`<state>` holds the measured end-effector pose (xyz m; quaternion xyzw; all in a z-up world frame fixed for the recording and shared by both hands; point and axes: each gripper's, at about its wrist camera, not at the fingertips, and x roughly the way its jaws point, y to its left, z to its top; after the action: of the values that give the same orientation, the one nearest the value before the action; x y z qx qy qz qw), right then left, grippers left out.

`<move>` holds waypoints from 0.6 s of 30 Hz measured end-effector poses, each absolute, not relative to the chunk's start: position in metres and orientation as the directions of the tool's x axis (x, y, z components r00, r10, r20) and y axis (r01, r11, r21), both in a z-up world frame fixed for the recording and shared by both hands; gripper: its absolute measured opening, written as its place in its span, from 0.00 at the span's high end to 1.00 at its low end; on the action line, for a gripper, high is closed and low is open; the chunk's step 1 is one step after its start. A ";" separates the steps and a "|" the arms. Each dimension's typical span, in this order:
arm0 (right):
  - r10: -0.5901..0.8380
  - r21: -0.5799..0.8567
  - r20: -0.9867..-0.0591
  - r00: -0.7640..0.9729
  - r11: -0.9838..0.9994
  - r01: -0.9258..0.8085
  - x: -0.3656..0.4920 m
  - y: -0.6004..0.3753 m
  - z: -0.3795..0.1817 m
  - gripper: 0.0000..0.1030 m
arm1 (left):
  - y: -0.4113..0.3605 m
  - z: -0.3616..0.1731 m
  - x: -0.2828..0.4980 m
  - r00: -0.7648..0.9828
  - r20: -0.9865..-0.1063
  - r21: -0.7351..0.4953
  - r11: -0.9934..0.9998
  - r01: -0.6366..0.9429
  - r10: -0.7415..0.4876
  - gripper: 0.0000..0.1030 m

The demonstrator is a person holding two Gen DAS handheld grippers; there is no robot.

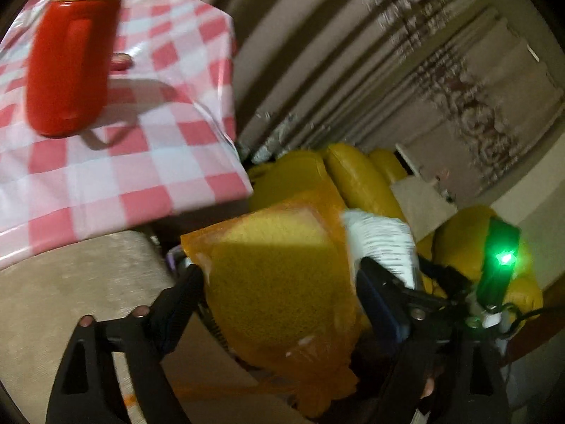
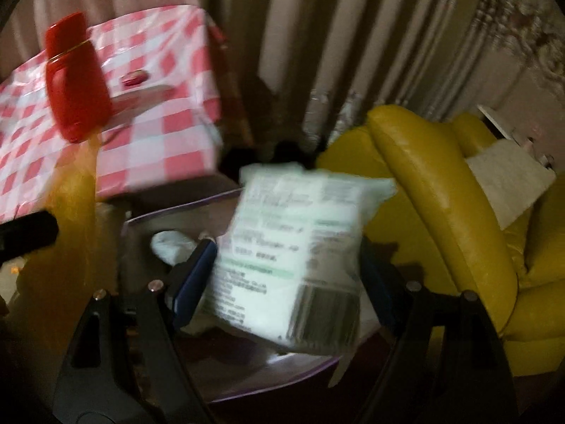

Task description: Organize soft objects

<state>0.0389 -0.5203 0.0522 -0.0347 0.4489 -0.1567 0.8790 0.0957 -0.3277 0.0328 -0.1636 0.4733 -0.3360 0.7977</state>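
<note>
Left hand-held gripper (image 1: 279, 282) grasping yellow sponge (image 1: 279, 275) upright beside the counter (image 1: 141, 162), right hand-held gripper (image 2: 286, 258) grasping white packet (image 2: 293, 247) tilted, bin (image 2: 148, 226) only in right view.

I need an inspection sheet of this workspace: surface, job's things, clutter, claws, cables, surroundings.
Surface: checked tablecloth, red and white.
Job's things: yellow sponge pack between the left claw fingers; white soft pack between the right claw fingers, above a bin.
Clutter: red bottle on the table.
Claws: each closed on its pack.
Cables: thin dark wire.
Surroundings: curtain, yellow sofa.
</note>
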 end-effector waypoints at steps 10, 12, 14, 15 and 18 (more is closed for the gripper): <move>-0.315 -0.189 -0.783 0.537 0.942 0.278 0.026 -0.539 0.053 0.19 | -0.322 0.020 0.070 0.275 -0.679 -0.580 0.727 0.368 -0.681 0.08; -0.310 -0.183 -0.787 0.533 0.943 0.279 0.022 -0.539 0.052 0.19 | -0.317 0.024 0.057 0.294 -0.680 -0.565 0.736 0.374 -0.672 0.08; -0.308 -0.181 -0.790 0.530 0.943 0.279 0.017 -0.539 0.052 0.19 | -0.318 0.024 0.053 0.298 -0.694 -0.546 0.749 0.375 -0.655 0.08; -0.308 -0.181 -0.791 0.529 0.943 0.280 0.017 -0.538 0.051 0.19 | -0.319 0.023 0.054 0.295 -0.704 -0.536 0.756 0.376 -0.646 0.08; -0.308 -0.179 -0.792 0.527 0.942 0.283 0.013 -0.538 0.052 0.19 | -0.322 0.022 0.054 0.290 -0.725 -0.514 0.771 0.377 -0.625 0.08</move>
<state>0.0125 -0.5382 0.0518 -0.0139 0.4560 -0.1691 0.8737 0.0538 -0.3224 0.0219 -0.1227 0.5054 -0.3154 0.7937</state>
